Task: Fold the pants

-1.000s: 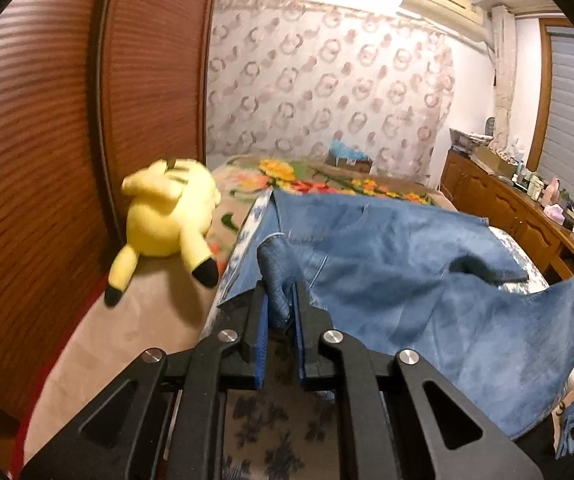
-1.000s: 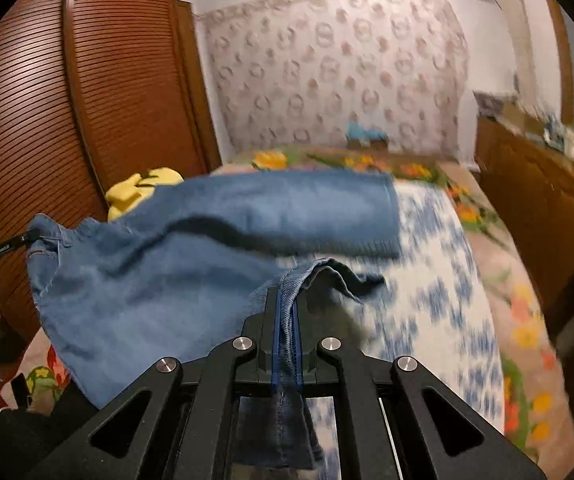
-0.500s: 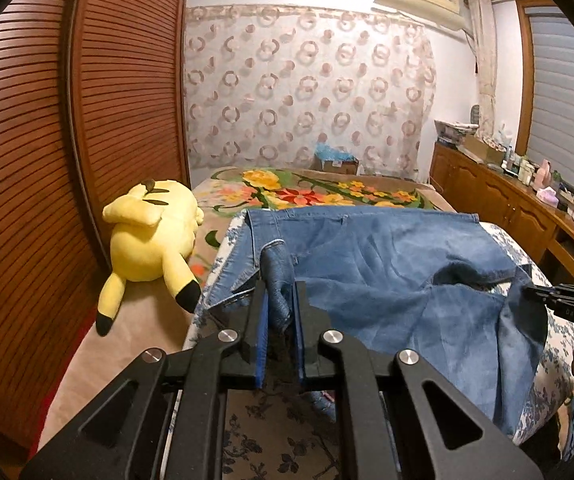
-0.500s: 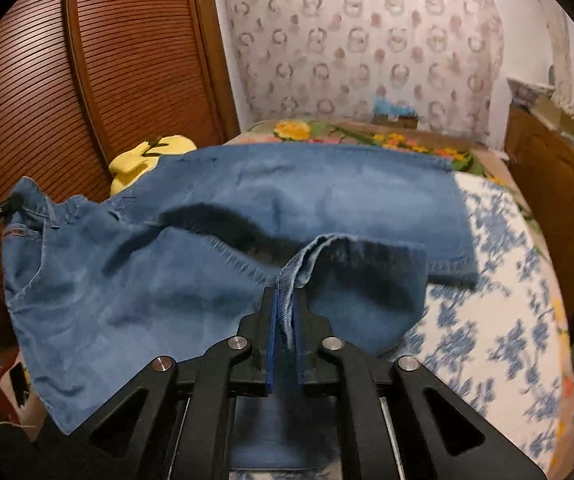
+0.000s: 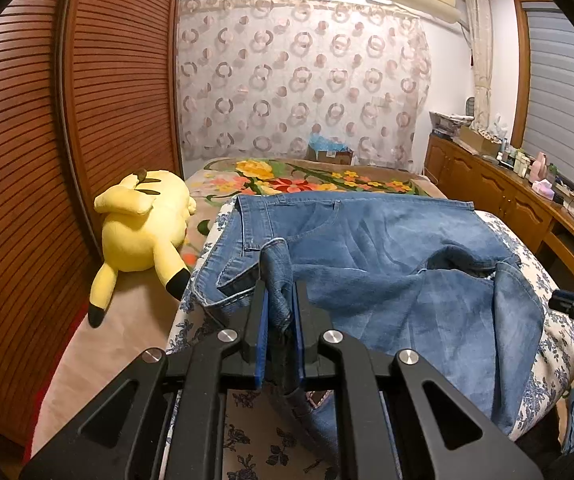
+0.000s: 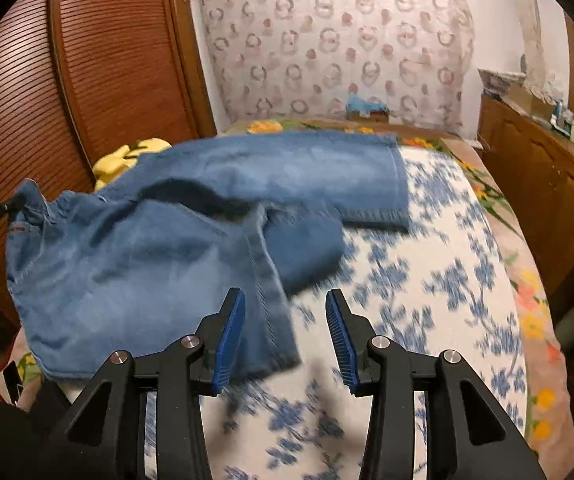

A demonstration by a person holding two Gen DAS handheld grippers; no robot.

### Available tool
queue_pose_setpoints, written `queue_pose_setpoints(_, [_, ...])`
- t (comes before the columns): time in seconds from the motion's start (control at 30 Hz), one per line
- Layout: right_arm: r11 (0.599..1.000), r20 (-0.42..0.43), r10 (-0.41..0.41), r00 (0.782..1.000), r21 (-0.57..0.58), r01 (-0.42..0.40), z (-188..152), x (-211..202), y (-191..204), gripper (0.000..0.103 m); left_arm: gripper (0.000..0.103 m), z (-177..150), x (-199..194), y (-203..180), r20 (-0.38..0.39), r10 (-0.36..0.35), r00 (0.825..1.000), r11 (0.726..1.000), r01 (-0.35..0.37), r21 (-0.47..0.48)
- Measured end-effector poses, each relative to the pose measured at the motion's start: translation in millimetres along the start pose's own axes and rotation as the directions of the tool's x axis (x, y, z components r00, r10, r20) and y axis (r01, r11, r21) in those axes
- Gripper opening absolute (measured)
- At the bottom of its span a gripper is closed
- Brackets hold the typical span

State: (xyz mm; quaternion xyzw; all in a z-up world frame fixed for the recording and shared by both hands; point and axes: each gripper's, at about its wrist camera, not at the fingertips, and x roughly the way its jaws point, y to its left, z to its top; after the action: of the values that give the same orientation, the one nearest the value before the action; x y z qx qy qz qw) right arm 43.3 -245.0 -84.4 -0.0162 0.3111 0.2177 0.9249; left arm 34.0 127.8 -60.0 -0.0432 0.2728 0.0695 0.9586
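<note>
Right tongs [image 6: 285,336] opening, pants [image 6: 147,264] dropped

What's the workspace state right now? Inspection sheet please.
Surface: bed with a blue floral sheet.
Job's things: jeans spread on it, partly folded, one edge bunched.
Clutter: yellow plush toy beside the jeans.
Grippers: left claw shut on jeans fabric; right claw opening, denim lying between its pads but not pressed.
Cables: nothing seen.
Surroundings: wooden louvred wardrobe, patterned curtain, cluttered sideboard.
</note>
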Motion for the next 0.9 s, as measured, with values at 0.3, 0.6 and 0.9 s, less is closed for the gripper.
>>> queue_pose_setpoints(0.3, [0.999, -0.055, 0.044, 0.998, 0.033, -0.042, -2, 29, 0, 0.044, 0.012, -3, 1, 0, -0.009, 0.008, 1.000, 1.000, -0.008, 0.003])
queue_pose_setpoints(0.6, [0.998, -0.068, 0.058, 0.996, 0.044, -0.055, -1, 32, 3, 0.039, 0.012, -8, 3, 1, -0.020, 0.009, 1.000, 1.000, -0.009, -0.001])
queue_pose_setpoints(0.9, [0.993, -0.042, 0.110, 0.993, 0.047, -0.108, -5, 23, 9, 0.009, 0.011, -10, 4, 2, -0.022, 0.025, 0.999, 1.000, -0.025, -0.001])
